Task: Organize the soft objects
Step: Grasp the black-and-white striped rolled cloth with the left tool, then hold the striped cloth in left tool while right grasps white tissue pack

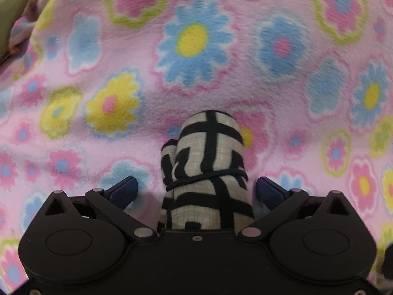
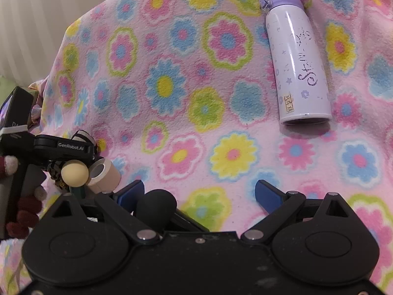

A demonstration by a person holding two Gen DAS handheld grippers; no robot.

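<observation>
A rolled beige cloth with black grid lines (image 1: 208, 162), tied with a black band, lies on the pink flowered blanket (image 1: 196, 49) between the fingers of my left gripper (image 1: 196, 190). The blue fingers (image 1: 124, 189) stand wide open on both sides of the roll, apart from it. My right gripper (image 2: 200, 194) is open and empty above the blanket (image 2: 196, 98). The left gripper (image 2: 61, 147) shows at the left edge of the right wrist view, over the roll, which is mostly hidden there.
A lilac and white bottle (image 2: 297, 56) lies on the blanket at the upper right. A tape roll (image 2: 104, 174), a cream ball (image 2: 75, 173) and a black ball (image 2: 156, 207) sit near the left gripper. A gloved hand (image 2: 24, 209) holds it.
</observation>
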